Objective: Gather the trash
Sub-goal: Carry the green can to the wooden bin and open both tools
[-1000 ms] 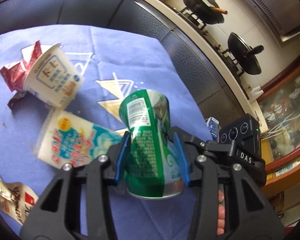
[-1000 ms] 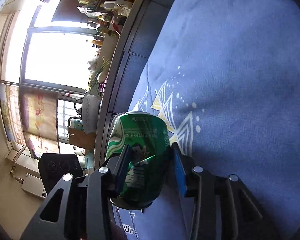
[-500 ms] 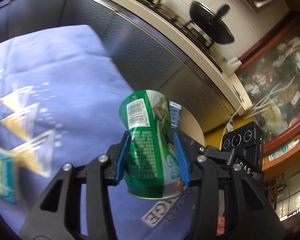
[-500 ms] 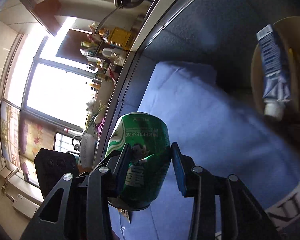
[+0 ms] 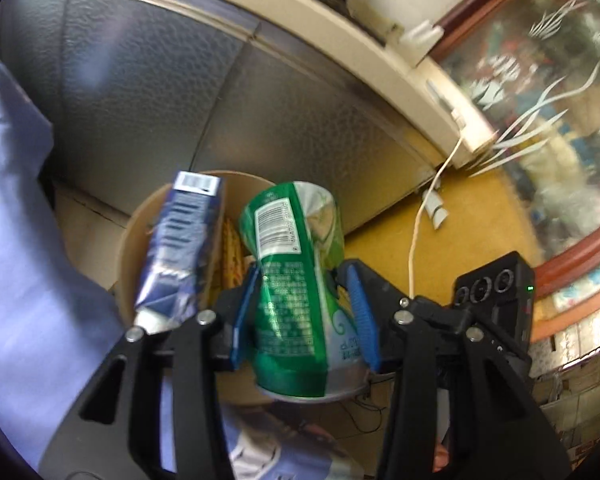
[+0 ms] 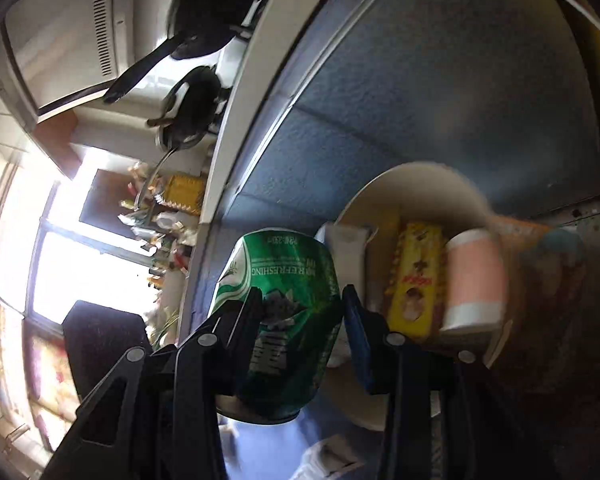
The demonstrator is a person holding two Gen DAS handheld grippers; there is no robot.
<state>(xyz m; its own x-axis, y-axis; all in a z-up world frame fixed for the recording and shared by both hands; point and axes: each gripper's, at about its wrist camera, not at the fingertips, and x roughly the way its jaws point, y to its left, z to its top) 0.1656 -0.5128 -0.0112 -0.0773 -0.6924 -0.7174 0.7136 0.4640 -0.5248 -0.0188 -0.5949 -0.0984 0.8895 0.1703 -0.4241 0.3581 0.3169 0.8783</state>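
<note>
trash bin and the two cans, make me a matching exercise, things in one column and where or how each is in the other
Things:
1. can with barcode
2. can with white lettering
3. blue carton
4. pink cup

States:
A. in the bin beside a yellow pack
B. held in the right gripper
C. held in the left gripper
D. sticking up out of the bin, over its rim

Pairs: 1-C, 2-B, 3-D, 4-A

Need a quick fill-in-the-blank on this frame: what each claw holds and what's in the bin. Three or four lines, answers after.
1. Each claw, left claw and right claw, grips a dented can coloured ____.
2. The left can shows a white ____ label near its top.
3. The blue carton stands inside the round ____.
4. In the bin, the box beside the pink cup is ____.

Answers: green; barcode; bin; yellow
</note>
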